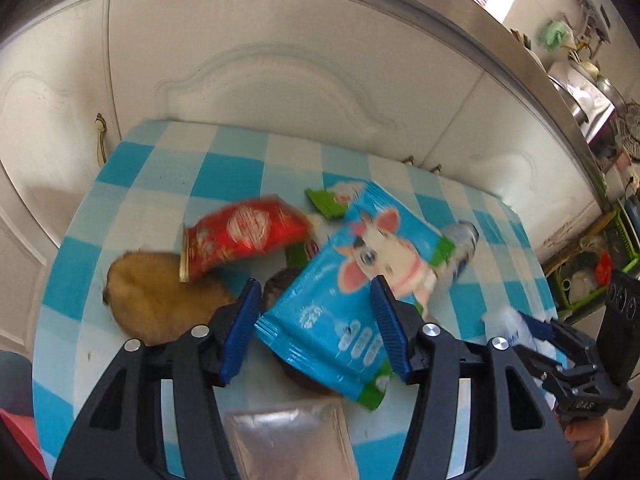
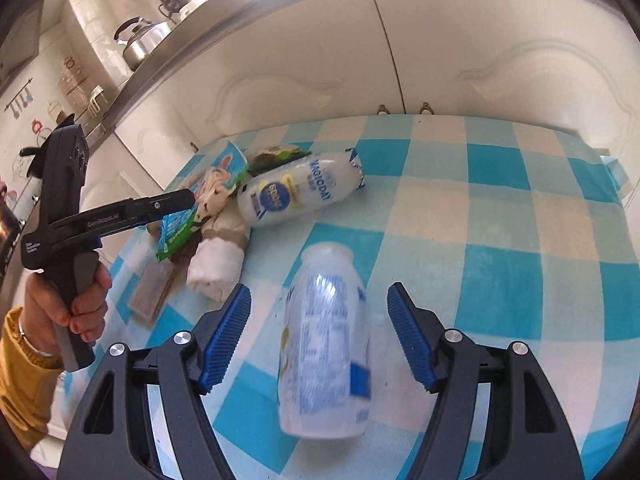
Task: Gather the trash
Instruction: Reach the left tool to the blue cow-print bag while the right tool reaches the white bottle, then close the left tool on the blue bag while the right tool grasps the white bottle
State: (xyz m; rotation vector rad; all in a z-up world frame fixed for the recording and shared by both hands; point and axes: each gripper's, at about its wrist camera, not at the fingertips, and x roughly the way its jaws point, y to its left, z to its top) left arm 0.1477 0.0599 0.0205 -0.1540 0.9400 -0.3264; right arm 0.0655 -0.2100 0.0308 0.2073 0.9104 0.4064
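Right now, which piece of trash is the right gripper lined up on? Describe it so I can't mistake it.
On the blue-and-white checked tablecloth, look on the open half, away from the heap of wrappers. There a small white plastic bottle lies between the open right gripper fingers. Unlike the white MAGICDAY pouch in the heap, it is rigid, with a narrowed neck.

This is a home kitchen. A stainless-steel counter edge runs above cream cabinet doors with moulded panels and small brass handles. On the counter stand a steel kettle and other pots. Utensil stickers decorate the tiled wall at the left of the right wrist view. Past the desk's right edge, in the left wrist view, a green plastic rack holds odds and ends. The small desk, pushed against the cabinets, wears a blue-and-white checked cloth.
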